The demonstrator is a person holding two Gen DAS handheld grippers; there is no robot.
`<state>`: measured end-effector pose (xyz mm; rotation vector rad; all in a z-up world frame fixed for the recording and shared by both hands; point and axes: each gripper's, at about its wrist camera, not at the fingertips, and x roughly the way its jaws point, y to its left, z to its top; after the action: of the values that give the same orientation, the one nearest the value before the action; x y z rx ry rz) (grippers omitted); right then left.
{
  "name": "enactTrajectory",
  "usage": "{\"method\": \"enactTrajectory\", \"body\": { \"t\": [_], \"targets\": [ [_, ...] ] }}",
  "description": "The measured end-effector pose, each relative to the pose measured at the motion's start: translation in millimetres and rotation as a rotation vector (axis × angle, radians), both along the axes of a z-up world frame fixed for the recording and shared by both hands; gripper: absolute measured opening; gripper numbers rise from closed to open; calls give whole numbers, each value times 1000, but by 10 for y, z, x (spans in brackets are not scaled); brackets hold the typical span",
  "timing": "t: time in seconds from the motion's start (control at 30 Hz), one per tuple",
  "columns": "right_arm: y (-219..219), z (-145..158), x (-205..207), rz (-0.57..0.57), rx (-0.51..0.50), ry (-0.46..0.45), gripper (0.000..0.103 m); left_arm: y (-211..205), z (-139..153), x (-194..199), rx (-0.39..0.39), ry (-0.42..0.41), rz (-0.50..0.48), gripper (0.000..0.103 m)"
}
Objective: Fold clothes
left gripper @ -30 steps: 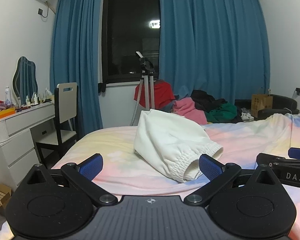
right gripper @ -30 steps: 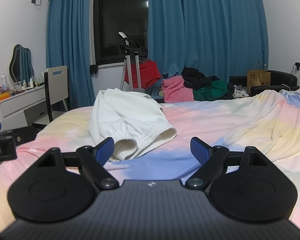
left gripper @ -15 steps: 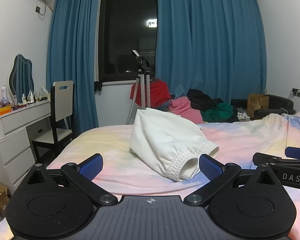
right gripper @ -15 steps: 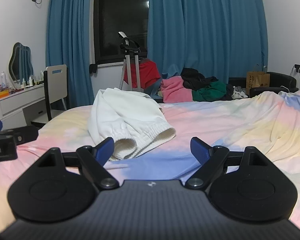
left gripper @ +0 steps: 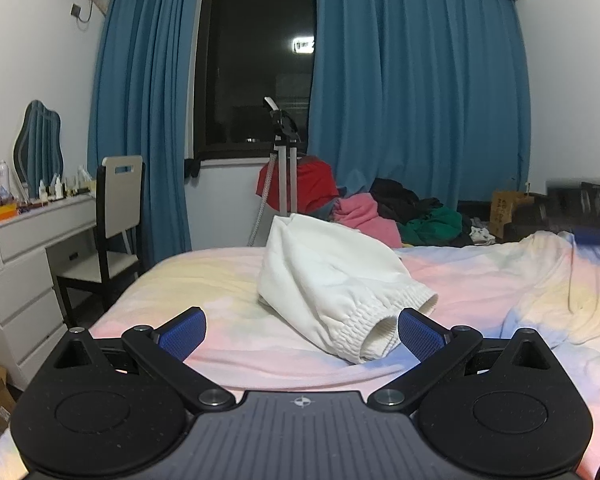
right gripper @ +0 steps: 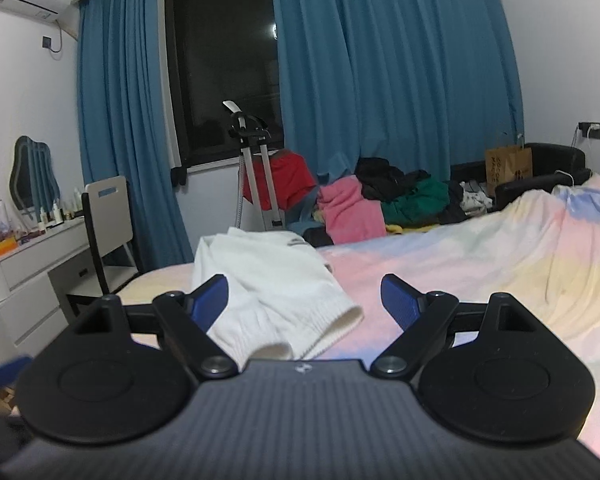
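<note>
A white garment with elastic cuffs [left gripper: 332,280] lies bunched on the pastel bed [left gripper: 220,280], cuffs toward me. My left gripper [left gripper: 302,330] is open and empty, just short of the cuffs. In the right wrist view the same garment [right gripper: 276,292] lies ahead and slightly left. My right gripper [right gripper: 305,300] is open and empty, hovering over the garment's near cuff end. The right gripper shows as a dark blur at the right edge of the left wrist view [left gripper: 584,204].
A pile of pink, green and black clothes [left gripper: 400,216] and a red item on a stand [left gripper: 288,184] lie behind the bed. A white dresser [left gripper: 24,264] and chair [left gripper: 116,216] stand at the left. A rumpled quilt [right gripper: 540,248] fills the right.
The right gripper has lifted and moved forward over the garment's cuffs, leaving the left view's lower right. The left gripper has tilted up slightly. Both stay open.
</note>
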<state>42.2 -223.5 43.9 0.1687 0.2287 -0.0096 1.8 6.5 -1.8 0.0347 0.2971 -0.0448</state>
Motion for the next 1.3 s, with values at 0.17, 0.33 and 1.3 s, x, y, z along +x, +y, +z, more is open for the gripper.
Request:
{"method": "enactTrajectory", "body": {
  "t": [0.17, 0.33, 1.3],
  "targets": [
    [-90, -84, 76, 24, -34, 9, 85, -39, -62, 27, 36, 9, -1, 103],
    [-249, -368, 6, -9, -9, 54, 85, -101, -196, 106, 44, 35, -13, 103],
    [-873, -1044, 794, -123, 124, 205, 85, -1292, -1343, 2717, 394, 14, 32, 41]
  ]
}}
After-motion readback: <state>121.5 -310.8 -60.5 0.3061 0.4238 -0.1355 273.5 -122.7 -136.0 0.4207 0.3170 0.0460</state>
